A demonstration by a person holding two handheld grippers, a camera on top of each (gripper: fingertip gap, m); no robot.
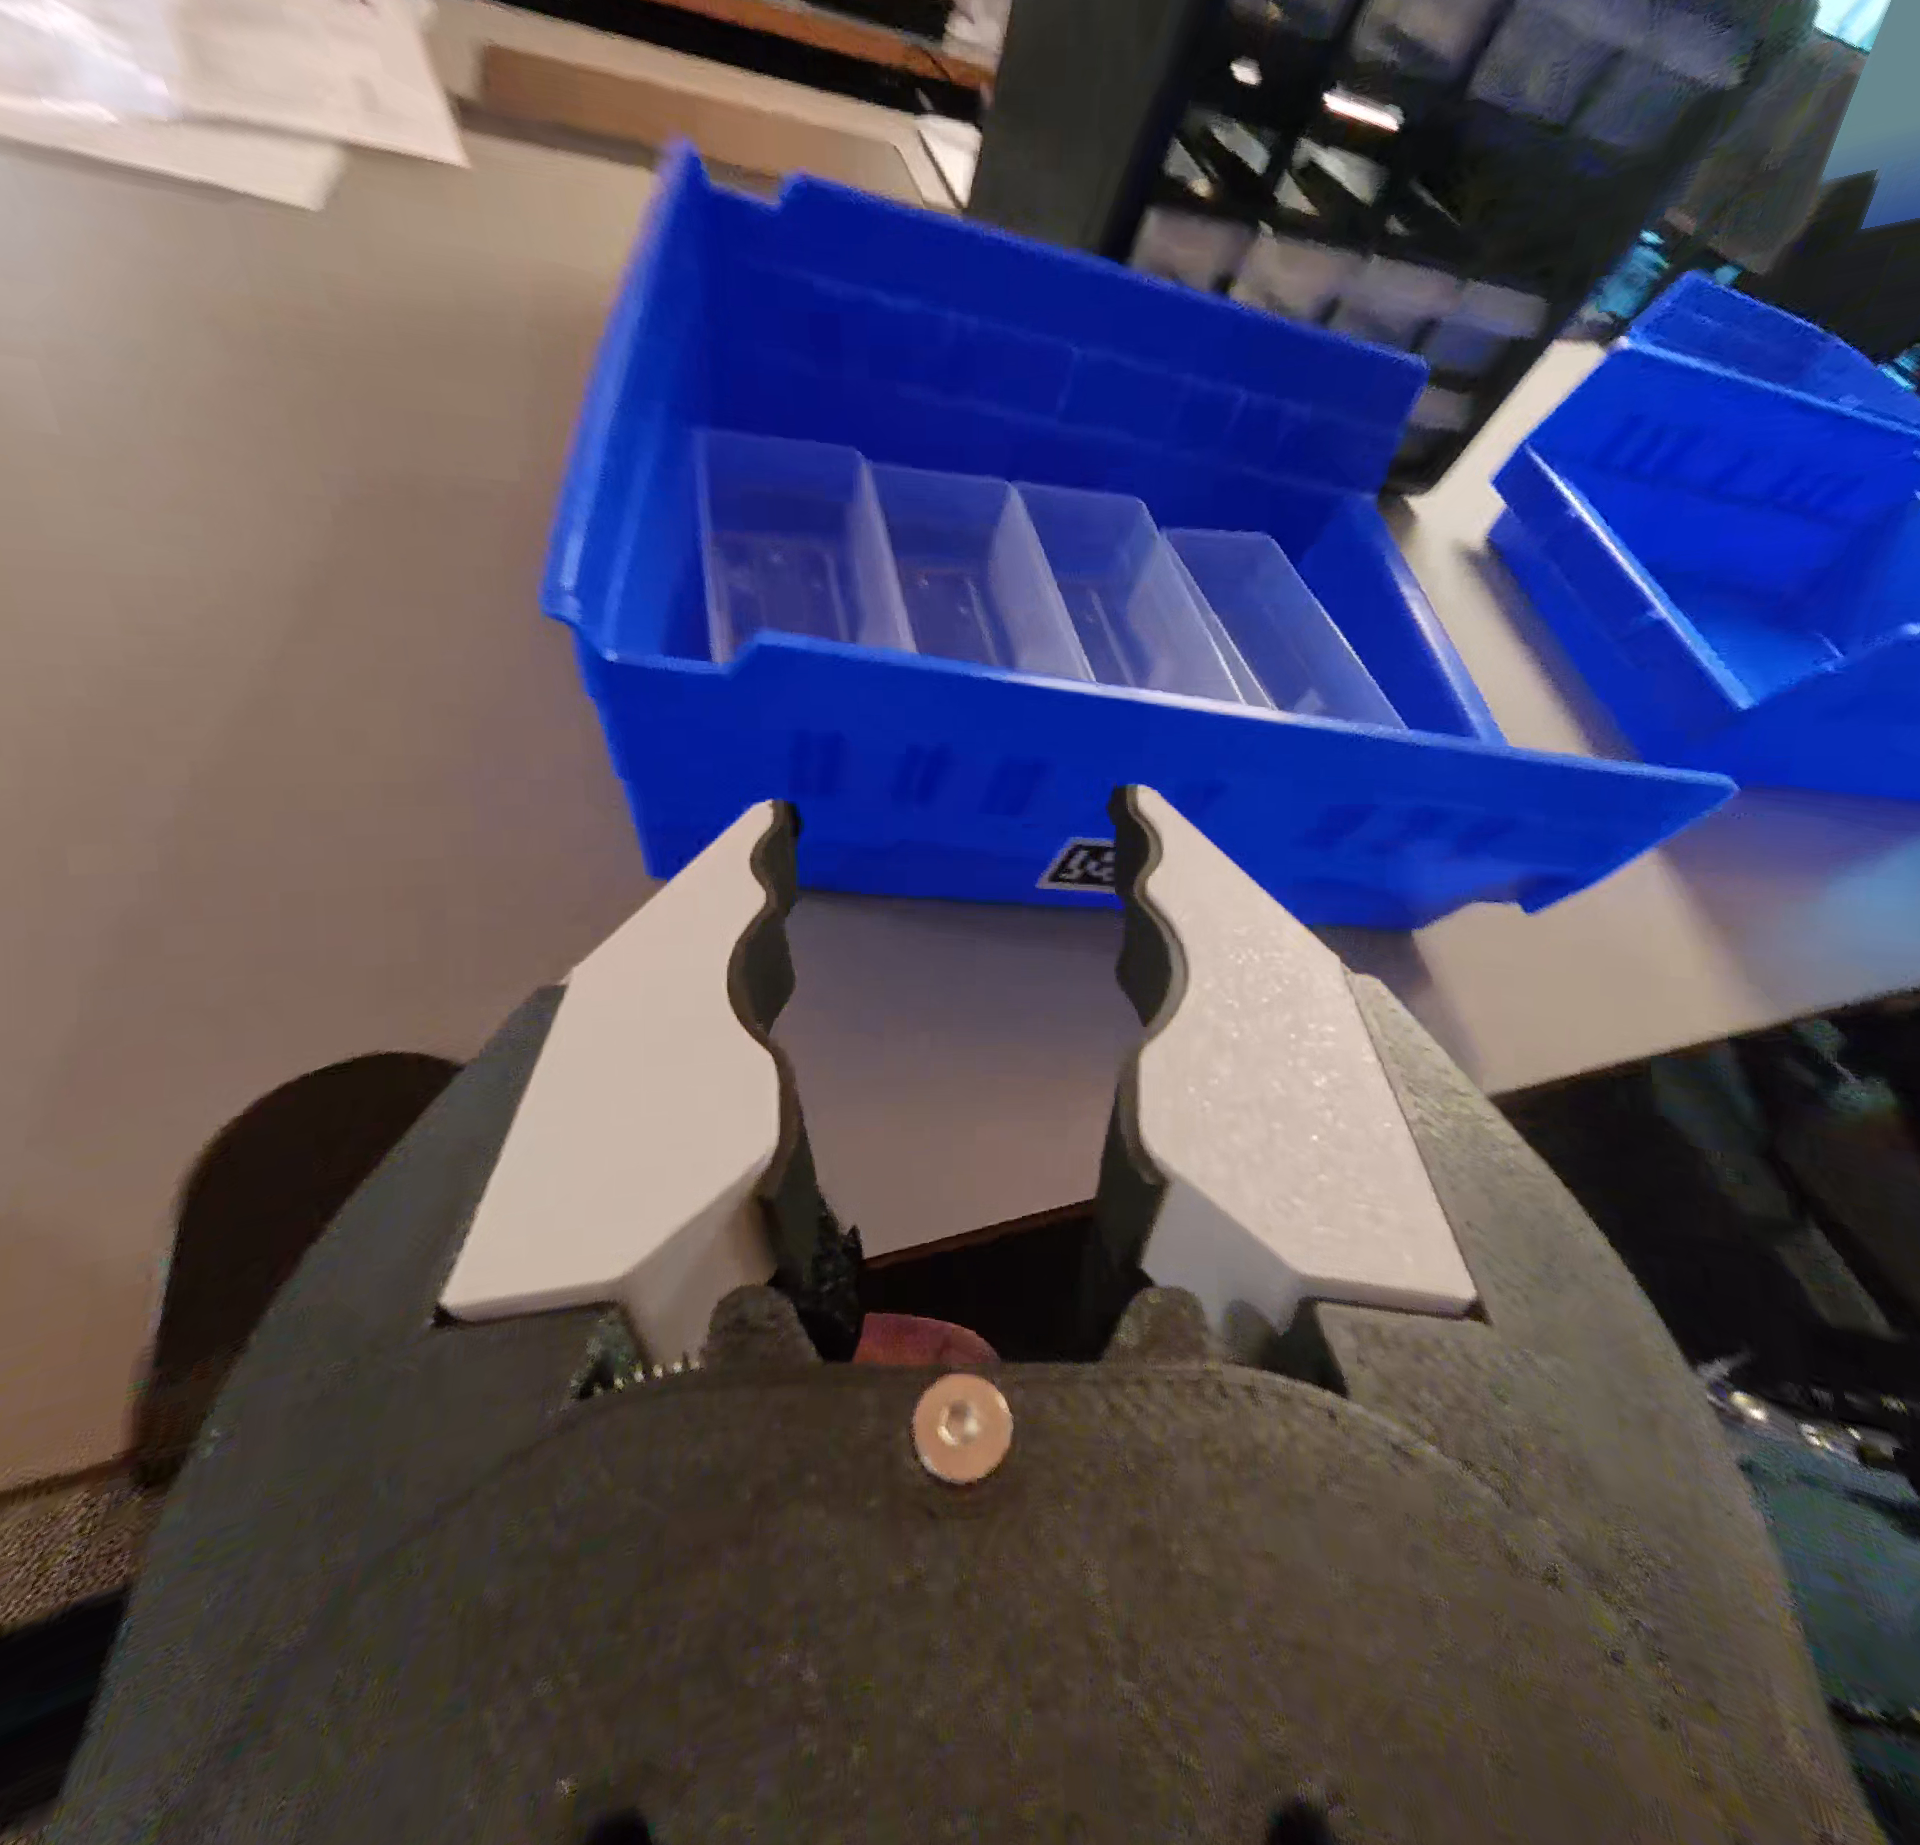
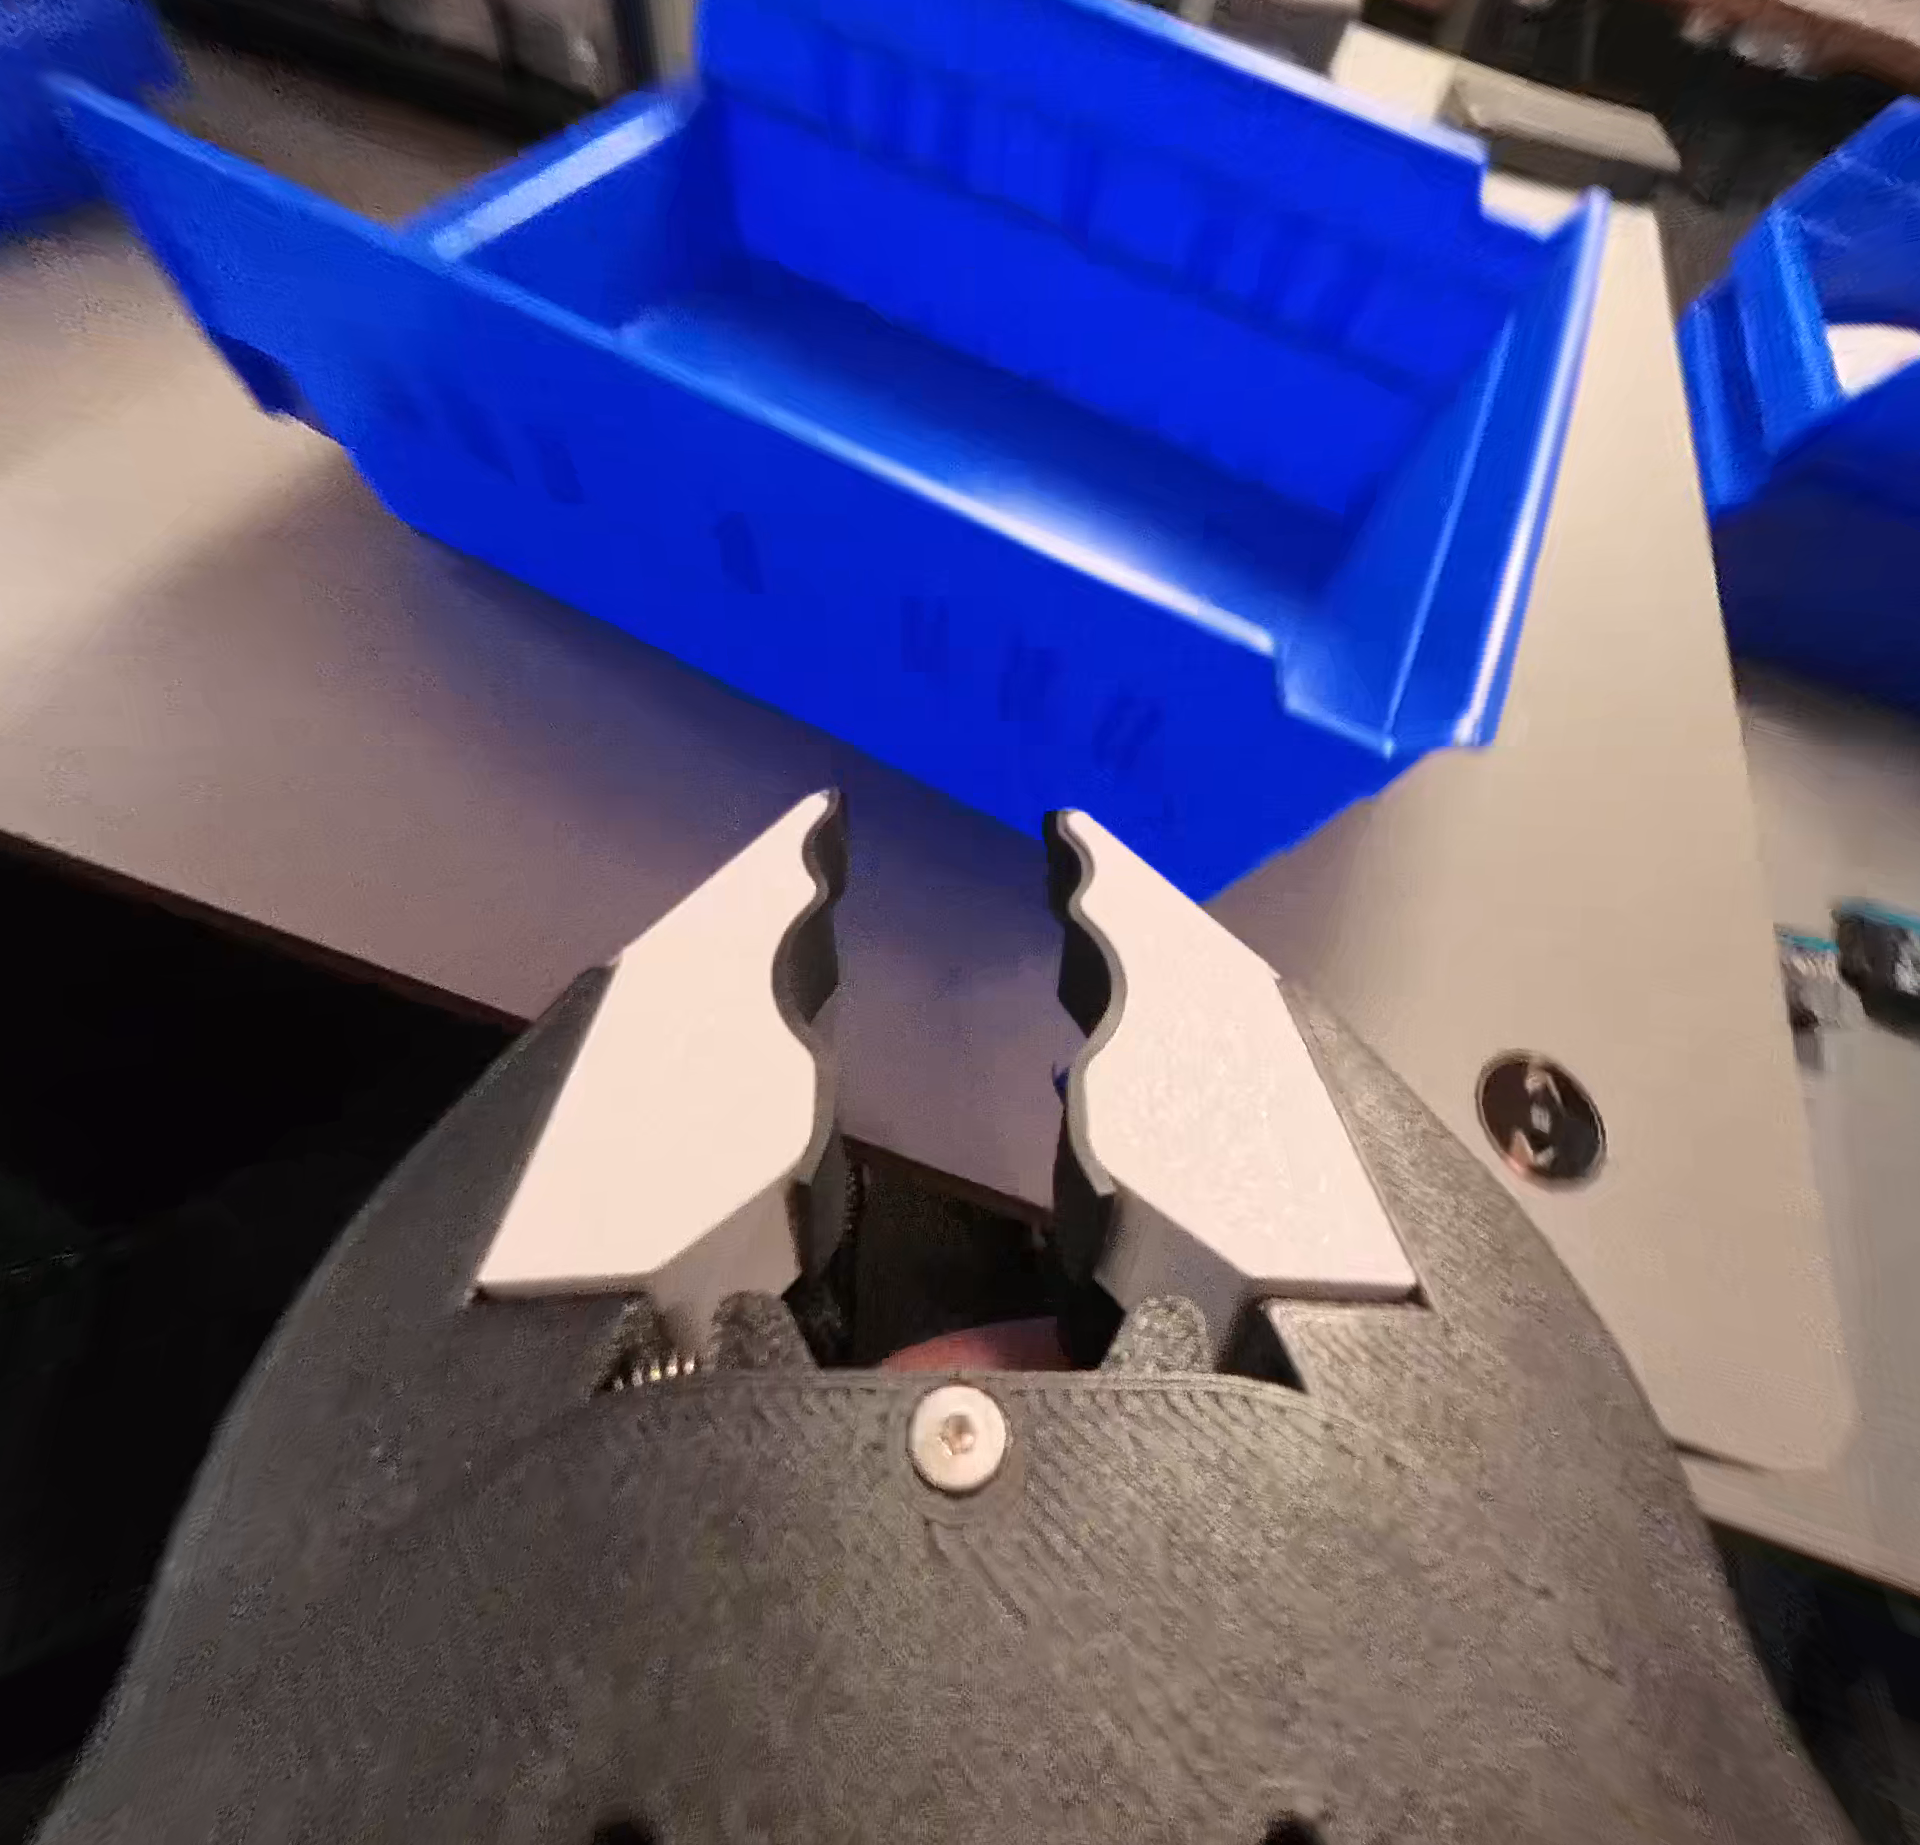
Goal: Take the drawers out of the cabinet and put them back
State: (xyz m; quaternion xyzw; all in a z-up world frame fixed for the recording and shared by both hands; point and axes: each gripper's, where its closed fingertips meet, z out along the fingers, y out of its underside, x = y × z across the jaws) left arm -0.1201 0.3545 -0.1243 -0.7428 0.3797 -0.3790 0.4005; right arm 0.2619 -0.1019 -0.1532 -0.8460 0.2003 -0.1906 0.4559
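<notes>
In the left wrist view a blue bin (image 1: 1143, 746) stands on the grey table (image 1: 260, 652). Several clear plastic drawers (image 1: 935, 569) lie side by side in it. The black cabinet (image 1: 1351, 185), with rows of small drawers, stands behind it at the upper right. My left gripper (image 1: 954, 808) is open and empty, its fingertips just short of the bin's near wall. In the right wrist view another blue bin (image 2: 727, 507) stands on the table with nothing visible inside. My right gripper (image 2: 943, 813) is open and empty, just in front of its near wall.
A second blue bin (image 1: 1745, 507) stands to the right of the first. More blue bins show at the right edge (image 2: 1818, 507) and the top left (image 2: 62, 50). Papers (image 1: 208, 50) lie at the far left. The table's front edge (image 2: 260, 922) is close below my grippers.
</notes>
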